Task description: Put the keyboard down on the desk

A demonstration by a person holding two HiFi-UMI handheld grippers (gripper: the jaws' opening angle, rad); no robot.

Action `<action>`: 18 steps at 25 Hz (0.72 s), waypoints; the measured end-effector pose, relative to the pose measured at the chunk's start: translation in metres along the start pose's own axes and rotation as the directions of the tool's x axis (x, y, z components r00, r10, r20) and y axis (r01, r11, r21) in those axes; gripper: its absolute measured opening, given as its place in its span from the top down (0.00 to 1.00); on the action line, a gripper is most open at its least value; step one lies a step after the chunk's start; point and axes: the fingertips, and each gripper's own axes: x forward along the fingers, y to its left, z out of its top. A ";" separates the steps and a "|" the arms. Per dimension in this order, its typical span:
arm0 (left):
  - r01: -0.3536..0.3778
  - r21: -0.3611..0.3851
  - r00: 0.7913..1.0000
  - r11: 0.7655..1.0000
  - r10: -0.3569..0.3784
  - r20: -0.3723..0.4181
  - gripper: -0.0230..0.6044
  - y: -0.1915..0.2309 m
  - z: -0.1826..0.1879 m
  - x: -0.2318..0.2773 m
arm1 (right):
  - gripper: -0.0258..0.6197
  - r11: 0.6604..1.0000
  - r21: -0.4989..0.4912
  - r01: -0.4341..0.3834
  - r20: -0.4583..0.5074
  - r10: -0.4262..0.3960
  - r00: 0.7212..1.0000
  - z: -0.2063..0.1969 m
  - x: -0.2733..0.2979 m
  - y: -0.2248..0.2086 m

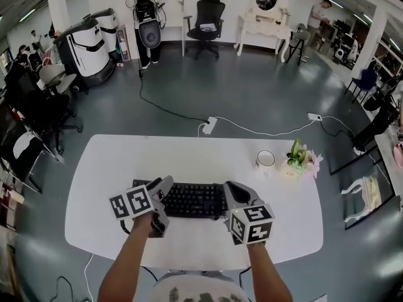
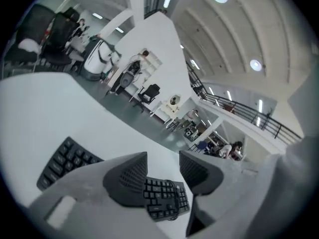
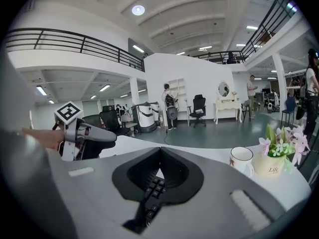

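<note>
A white mug (image 1: 266, 160) stood just left of a small pot of pink flowers (image 1: 301, 161) at the right. Beyond, 1 white power strip (image 1: 210, 126) lay on the grey floor. Farther off were a black office chair (image 1: 208, 17), a white dressing table (image 1: 263, 25) and a standing person (image 1: 146, 17).

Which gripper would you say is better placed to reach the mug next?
Right, I'd say: the mug stands just beyond the right gripper, while the left gripper is at the far end of the keyboard.
</note>
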 end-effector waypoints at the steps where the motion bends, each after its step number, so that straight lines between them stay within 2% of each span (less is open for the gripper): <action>1: -0.001 0.075 1.000 0.997 0.001 0.002 0.65 -0.004 0.005 -0.002 | 0.96 1.000 -0.002 -0.002 0.008 0.002 1.000 0.003 -0.001 0.000; 4: -0.007 0.286 1.000 0.958 0.006 0.003 0.75 -0.018 0.013 -0.007 | 0.96 1.000 -0.012 -0.005 0.029 0.005 1.000 0.012 -0.005 0.002; 8: -0.043 0.491 0.998 0.870 0.015 0.061 0.77 -0.033 0.026 -0.018 | 0.96 1.000 -0.021 -0.001 0.060 0.002 0.998 0.025 -0.009 0.003; 12: -0.100 0.604 0.991 0.790 0.023 0.133 0.82 -0.042 0.035 -0.025 | 0.96 1.000 -0.027 -0.006 0.093 0.009 0.996 0.035 -0.013 0.006; 14: -0.127 0.660 0.987 0.741 0.028 0.158 0.87 -0.046 0.036 -0.028 | 0.96 0.999 -0.038 -0.008 0.100 0.012 0.995 0.036 -0.014 0.008; 15: -0.137 0.677 0.985 0.723 0.029 0.168 0.89 -0.048 0.036 -0.030 | 0.96 0.999 -0.047 -0.006 0.100 0.011 0.995 0.037 -0.014 0.010; 16: -0.141 0.682 0.984 0.717 0.027 0.176 0.92 -0.049 0.037 -0.031 | 0.96 0.998 -0.056 -0.003 0.101 0.009 0.995 0.037 -0.014 0.011; 18: -0.143 0.673 0.982 0.726 0.021 0.187 0.96 -0.050 0.038 -0.032 | 0.96 0.998 -0.066 0.004 0.105 0.003 0.994 0.038 -0.015 0.011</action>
